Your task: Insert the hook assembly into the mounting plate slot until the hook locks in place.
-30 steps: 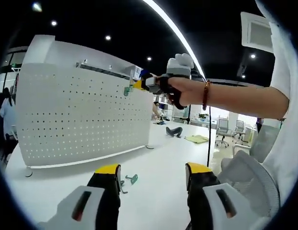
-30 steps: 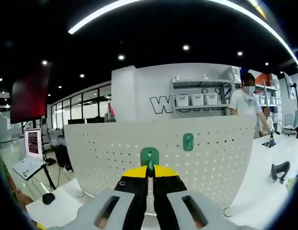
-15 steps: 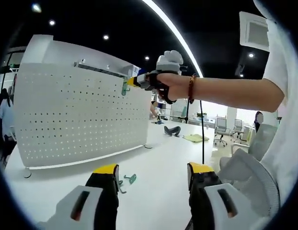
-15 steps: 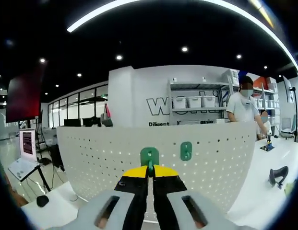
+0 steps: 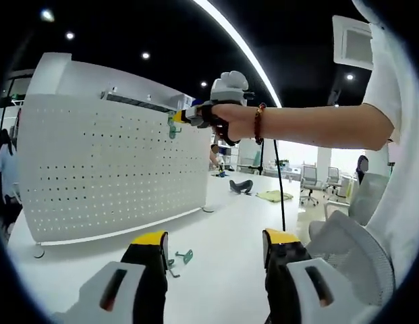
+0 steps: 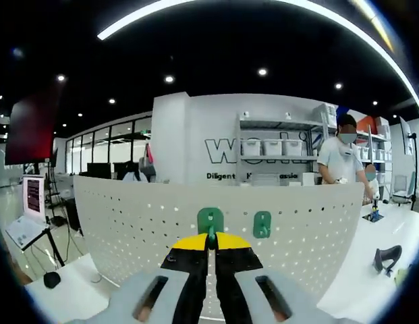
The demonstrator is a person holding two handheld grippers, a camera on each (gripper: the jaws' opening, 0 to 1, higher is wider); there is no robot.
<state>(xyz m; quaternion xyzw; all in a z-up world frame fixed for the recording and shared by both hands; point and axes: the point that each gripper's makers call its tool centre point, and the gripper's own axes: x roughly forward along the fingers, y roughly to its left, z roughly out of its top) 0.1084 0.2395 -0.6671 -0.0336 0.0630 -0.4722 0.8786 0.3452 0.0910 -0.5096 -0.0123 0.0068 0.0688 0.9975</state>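
Your left gripper (image 5: 212,260) hangs over the smooth white table (image 5: 222,223), its yellow-tipped jaws spread wide with nothing between them. Just beyond its left jaw a small green metal hook (image 5: 185,256) lies flat on the table. Your right gripper (image 6: 210,244) has its yellow tips pinched together on the stem of a green hook assembly (image 6: 210,221), whose rounded flat plate sits near the top edge of the curved white perforated mounting plate (image 6: 128,223). A second green hook plate (image 6: 262,224) shows on the board just beside it.
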